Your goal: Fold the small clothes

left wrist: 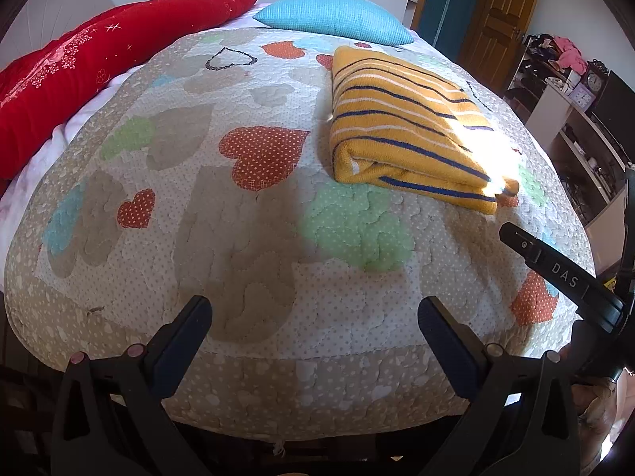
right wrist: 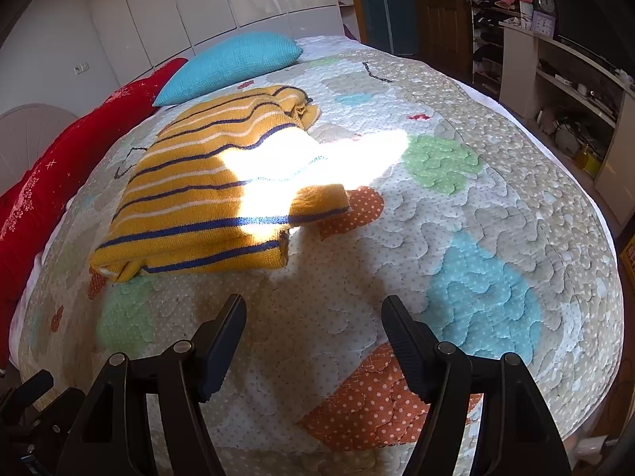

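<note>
A yellow knit sweater with navy and white stripes (left wrist: pixel 405 127) lies folded into a compact rectangle on the quilted bed; it also shows in the right wrist view (right wrist: pixel 198 194), with a bright patch of sunlight across it. My left gripper (left wrist: pixel 315 309) is open and empty, low over the near edge of the quilt, well short of the sweater. My right gripper (right wrist: pixel 313 309) is open and empty, hovering over the quilt just in front of the sweater's near edge. The right gripper's black body (left wrist: pixel 563 273) shows at the right of the left wrist view.
The quilt (left wrist: pixel 258 238) has heart patches. A red blanket (left wrist: pixel 79 79) lies along the left side and a blue pillow (left wrist: pixel 333 16) at the head. Shelves with clutter (right wrist: pixel 563 91) and a wooden door (left wrist: pixel 500 12) stand to the right.
</note>
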Demonstrator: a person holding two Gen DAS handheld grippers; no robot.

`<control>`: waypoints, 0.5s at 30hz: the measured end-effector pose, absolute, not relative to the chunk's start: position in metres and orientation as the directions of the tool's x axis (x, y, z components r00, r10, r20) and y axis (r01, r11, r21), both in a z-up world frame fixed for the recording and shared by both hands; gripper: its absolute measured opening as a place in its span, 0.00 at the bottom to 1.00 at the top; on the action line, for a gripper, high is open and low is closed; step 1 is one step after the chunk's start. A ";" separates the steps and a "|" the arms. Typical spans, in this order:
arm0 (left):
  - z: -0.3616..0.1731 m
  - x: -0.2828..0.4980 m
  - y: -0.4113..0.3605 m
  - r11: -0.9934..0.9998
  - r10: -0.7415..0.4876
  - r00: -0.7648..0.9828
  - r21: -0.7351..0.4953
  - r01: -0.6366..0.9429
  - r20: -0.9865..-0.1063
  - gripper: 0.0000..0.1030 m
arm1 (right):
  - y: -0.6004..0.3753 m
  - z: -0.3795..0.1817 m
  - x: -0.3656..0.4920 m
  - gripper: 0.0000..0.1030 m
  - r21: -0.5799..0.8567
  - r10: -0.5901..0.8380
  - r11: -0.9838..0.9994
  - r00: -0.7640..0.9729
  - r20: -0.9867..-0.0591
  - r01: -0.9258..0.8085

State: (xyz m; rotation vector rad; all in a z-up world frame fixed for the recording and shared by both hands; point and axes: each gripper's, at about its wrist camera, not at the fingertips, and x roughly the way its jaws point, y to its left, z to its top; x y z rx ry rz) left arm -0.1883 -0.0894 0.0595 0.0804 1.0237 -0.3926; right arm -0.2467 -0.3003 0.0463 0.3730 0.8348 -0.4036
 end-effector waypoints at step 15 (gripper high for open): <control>0.054 -0.187 -0.089 0.929 -0.275 0.436 -0.121 0.349 -0.857 1.00 | -0.297 0.044 -0.247 0.74 0.142 -0.204 0.866 0.597 -0.776 0.480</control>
